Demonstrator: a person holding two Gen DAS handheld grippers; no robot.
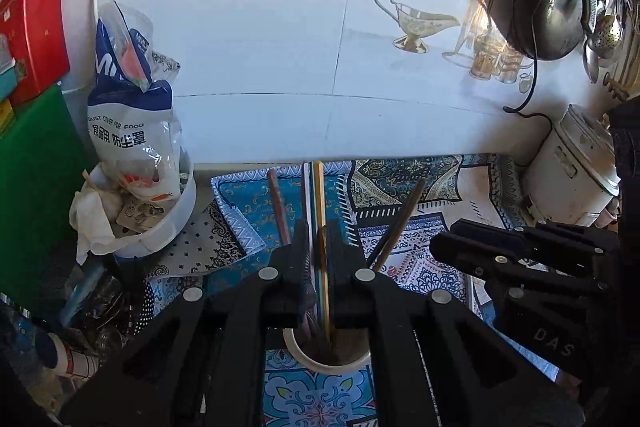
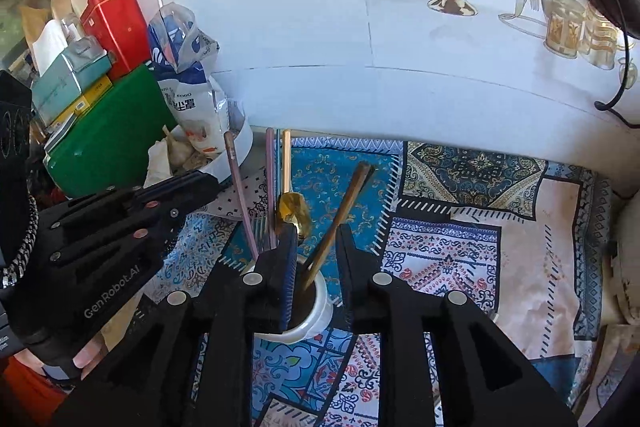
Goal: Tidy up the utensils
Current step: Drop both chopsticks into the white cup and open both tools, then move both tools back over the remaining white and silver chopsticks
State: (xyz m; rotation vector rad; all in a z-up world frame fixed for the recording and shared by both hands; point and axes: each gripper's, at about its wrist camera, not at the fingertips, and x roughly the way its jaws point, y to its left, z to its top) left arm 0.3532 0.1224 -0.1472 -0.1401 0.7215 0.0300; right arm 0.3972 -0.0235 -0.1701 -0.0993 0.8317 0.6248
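The left gripper [image 1: 318, 247] squeezes thin sticks [image 1: 319, 195] standing in the white cup [image 1: 328, 363]. The right gripper [image 2: 316, 247], at 3 o'clock, hangs open over it.

Both wrist views look down, close — sharing the cup [image 1: 326, 355].

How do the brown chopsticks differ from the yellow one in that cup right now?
The brown chopsticks lean right, free between the right gripper's open fingers. The yellow chopstick stands nearly upright, pinched with other pastel sticks in the left gripper. Brown is dark wood; yellow is pale. Both sit in the white cup.
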